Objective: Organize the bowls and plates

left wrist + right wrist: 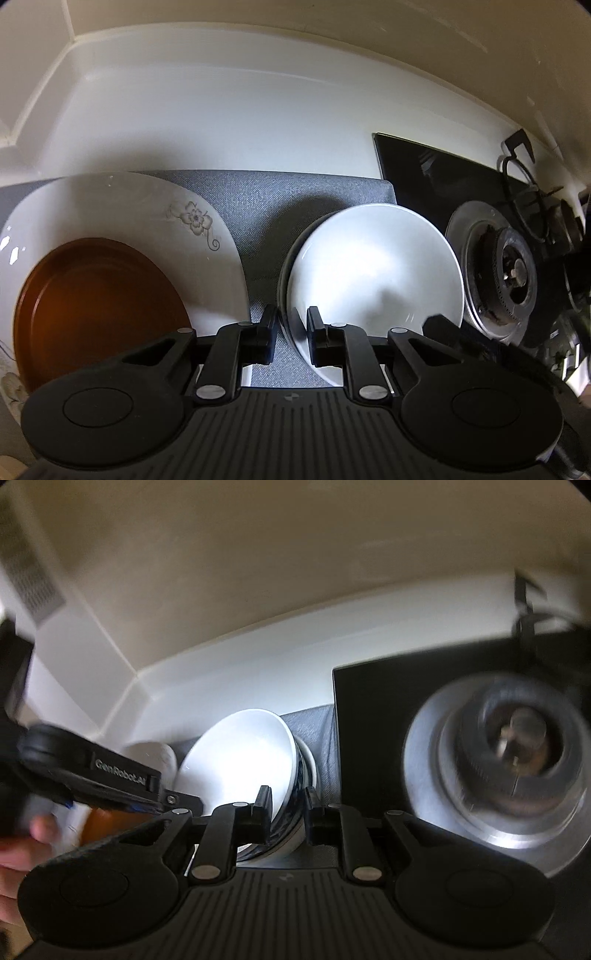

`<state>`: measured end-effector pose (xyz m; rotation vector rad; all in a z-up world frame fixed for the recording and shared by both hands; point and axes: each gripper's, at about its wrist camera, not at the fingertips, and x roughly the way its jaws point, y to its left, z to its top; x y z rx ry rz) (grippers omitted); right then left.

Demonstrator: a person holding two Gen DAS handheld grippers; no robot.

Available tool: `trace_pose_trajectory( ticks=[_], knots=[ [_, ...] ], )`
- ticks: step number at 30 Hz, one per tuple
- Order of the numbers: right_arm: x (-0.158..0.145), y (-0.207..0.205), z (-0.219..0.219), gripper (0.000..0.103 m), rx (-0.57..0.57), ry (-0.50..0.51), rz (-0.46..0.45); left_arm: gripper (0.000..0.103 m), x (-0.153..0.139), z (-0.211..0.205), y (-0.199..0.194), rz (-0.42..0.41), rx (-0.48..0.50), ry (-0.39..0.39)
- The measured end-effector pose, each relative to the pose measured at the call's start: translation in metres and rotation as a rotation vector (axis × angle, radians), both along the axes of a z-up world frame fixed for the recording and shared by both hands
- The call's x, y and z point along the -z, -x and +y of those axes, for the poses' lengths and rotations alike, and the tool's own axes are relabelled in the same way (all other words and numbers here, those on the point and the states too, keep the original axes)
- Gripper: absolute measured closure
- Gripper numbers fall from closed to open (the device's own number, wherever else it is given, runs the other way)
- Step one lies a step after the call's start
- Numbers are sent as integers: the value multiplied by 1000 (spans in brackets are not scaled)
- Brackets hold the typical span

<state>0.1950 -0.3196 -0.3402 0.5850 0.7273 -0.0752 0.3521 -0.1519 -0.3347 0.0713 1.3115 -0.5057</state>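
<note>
A white bowl [373, 266] tops a small stack of bowls on the grey mat [280, 199]; a blue-patterned bowl [295, 812] shows under it. My left gripper [291, 332] straddles the stack's left rim, one finger outside and one inside, shut on it. My right gripper [287, 808] is shut on the stack's right rim, with the white and blue walls between its fingers [439, 325]. To the left, a brown plate [99, 310] lies on a white floral plate [155, 210].
A gas burner [513, 269] on a black cooktop [417, 173] sits close to the right of the bowls. White counter [221, 122] runs behind the mat up to the wall. A person's hand [18, 853] is at the left edge.
</note>
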Motion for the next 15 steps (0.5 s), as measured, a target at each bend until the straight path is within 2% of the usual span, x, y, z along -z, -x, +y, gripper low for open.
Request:
trace_pose_trajectory(
  ticks=[2,5,6,7,9,13,14,15],
  knots=[
    [2,6,-6,84,29,-54,-12,83,2,2,-4,16,-10,17],
    [6,9,-9,82,46,-84,-2,82,8,2,-9,51,-12,35],
    [6,11,-9,76,50,-92,-2,81,13,2,-11,68,-12,31],
    [8,10,-10,63,55,-103,1,79,17,2,-12,82,-15,30],
    [13,7,-11,53,56,-132,9,80,19,0,-11,75,-15,34],
    [22,-6,-5,56,31,-146,24,80,18,-7,-4,37,30,5],
    [20,-7,-3,59,38,-118,31,78,18,-7,-3,42,39,5],
    [19,-8,-1,68,41,-92,44,78,18,-6,-1,57,43,5]
  ],
)
